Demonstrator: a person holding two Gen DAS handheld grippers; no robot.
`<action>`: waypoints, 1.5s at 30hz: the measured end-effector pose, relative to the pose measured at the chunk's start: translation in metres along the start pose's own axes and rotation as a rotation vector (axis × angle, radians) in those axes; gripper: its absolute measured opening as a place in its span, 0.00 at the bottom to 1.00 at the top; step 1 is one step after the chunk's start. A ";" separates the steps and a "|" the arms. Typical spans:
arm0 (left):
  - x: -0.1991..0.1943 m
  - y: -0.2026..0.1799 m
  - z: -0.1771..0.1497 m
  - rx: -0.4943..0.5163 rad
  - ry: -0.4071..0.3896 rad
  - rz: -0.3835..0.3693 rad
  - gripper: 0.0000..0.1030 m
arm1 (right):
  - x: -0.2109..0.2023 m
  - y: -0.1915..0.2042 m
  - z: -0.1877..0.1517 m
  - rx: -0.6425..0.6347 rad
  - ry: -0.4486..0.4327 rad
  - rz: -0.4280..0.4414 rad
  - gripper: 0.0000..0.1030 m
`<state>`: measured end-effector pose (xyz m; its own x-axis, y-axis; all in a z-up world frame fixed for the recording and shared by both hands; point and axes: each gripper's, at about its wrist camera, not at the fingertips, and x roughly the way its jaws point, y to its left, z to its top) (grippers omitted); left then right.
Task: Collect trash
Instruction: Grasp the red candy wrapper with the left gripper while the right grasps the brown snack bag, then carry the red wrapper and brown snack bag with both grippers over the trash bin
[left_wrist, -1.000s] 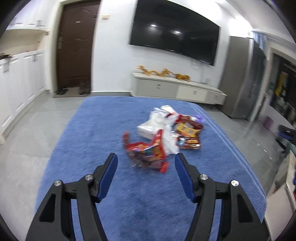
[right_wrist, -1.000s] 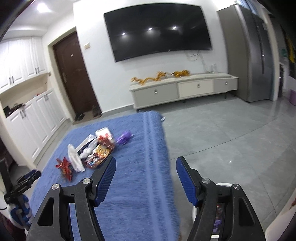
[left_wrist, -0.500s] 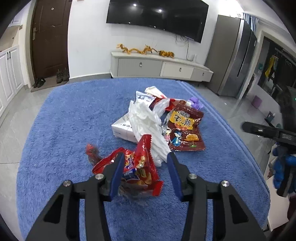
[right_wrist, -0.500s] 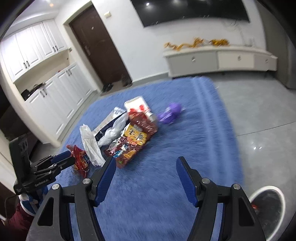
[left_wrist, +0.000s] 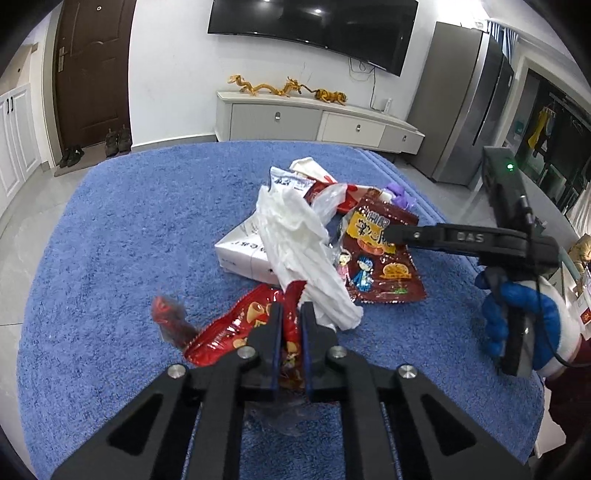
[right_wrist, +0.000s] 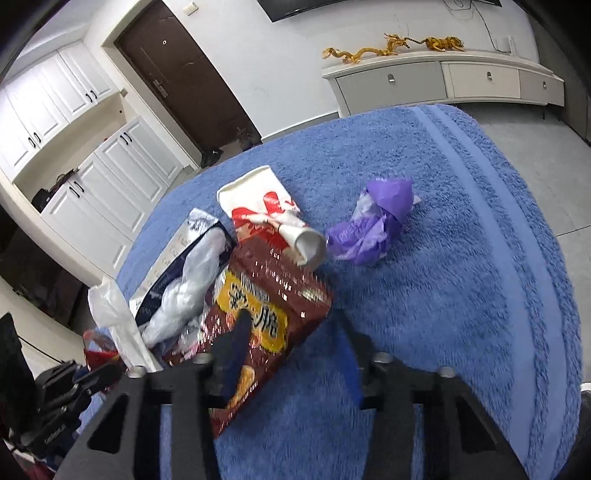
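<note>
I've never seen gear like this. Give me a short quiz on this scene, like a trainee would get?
1. True or false: the left gripper has its fingers shut on a glass bottle.
2. What does the trash lie on? A) a blue rug B) a wooden table C) bare tiles
3. Fill in: the crumpled wrapper lying a little apart from the pile is coloured ____.

Key: 1. False, the fingers pinch a red snack wrapper. 2. A. 3. purple.
</note>
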<state>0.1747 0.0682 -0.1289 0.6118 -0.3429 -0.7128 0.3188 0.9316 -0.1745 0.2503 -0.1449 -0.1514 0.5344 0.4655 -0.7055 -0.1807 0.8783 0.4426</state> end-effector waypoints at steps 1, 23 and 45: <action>-0.002 -0.001 0.001 -0.001 -0.008 0.002 0.08 | 0.000 0.000 0.001 -0.001 -0.002 0.004 0.23; -0.119 -0.014 0.010 -0.049 -0.222 0.014 0.06 | -0.161 0.018 -0.054 -0.106 -0.230 -0.018 0.10; -0.156 -0.093 0.039 0.031 -0.273 0.040 0.06 | -0.307 -0.059 -0.121 -0.037 -0.467 -0.173 0.10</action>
<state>0.0773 0.0303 0.0250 0.7956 -0.3295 -0.5083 0.3098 0.9424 -0.1259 -0.0029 -0.3263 -0.0280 0.8702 0.2216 -0.4401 -0.0817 0.9457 0.3147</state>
